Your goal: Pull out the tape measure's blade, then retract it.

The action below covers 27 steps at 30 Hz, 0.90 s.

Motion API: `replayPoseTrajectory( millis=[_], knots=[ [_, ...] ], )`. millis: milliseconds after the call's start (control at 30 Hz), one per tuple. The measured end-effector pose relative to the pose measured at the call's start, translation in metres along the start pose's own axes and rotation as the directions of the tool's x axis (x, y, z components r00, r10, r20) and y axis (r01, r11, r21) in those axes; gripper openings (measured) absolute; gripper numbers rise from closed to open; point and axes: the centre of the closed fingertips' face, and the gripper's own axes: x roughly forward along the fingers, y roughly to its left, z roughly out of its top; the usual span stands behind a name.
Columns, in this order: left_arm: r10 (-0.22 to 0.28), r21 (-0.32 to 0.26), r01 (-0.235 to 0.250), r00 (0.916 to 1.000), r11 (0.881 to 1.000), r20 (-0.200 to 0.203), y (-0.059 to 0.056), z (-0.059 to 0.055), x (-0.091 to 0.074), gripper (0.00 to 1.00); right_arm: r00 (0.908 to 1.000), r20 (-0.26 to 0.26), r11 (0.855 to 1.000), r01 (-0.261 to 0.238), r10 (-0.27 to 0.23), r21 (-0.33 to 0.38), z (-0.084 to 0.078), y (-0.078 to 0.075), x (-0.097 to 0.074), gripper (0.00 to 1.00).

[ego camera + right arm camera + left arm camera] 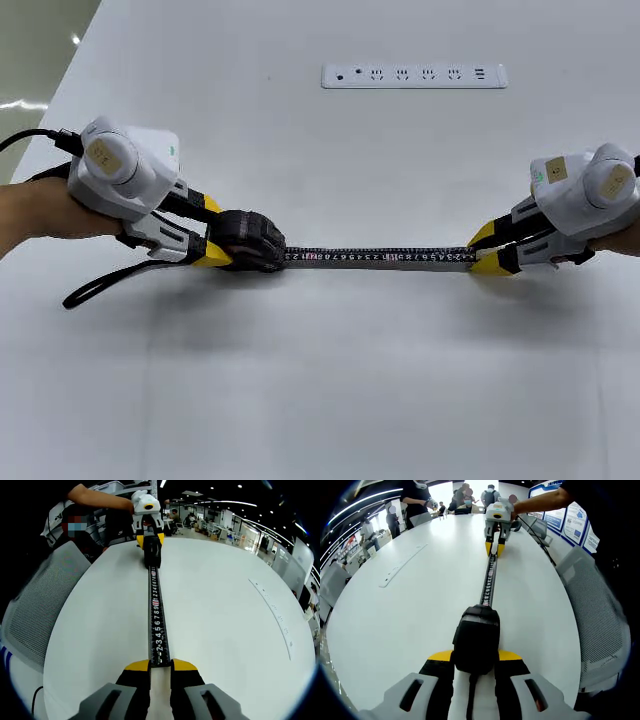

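Note:
A black tape measure case (250, 240) lies on the white table, and my left gripper (212, 232) is shut on it. In the left gripper view the case (476, 637) sits between the yellow-tipped jaws. Its dark blade (380, 256) with white numbers runs out to the right, flat along the table. My right gripper (485, 248) is shut on the blade's end. In the right gripper view the blade (156, 625) stretches away from my right gripper (160, 665) to the case (152, 555). A black wrist strap (100, 285) trails from the case at the left.
A white power strip (414, 76) lies at the far middle of the table (320, 400). The table's left edge runs near my left hand. Mesh chairs (600, 615) stand beside the table, and people stand at its far end (470, 495).

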Motion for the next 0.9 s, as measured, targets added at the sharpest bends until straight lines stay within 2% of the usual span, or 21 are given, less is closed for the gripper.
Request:
replayPoseTrajectory(
  millis=[500, 900],
  knots=[
    [0.003, 0.001, -0.003, 1.0, 1.0, -0.007, 0.0007, -0.001, 0.0006, 0.26, 0.9998, -0.018, 1.0, -0.002, 0.002, -0.005, 0.0008, 0.0017, -0.0004, 0.12],
    [0.019, 0.013, -0.019, 0.9996, 1.0, -0.021, 0.0021, -0.0042, 0.0001, 0.28, 0.9999, -0.006, 1.0, 0.012, -0.012, 0.013, 0.0032, -0.0005, -0.003, 0.14]
  ],
)
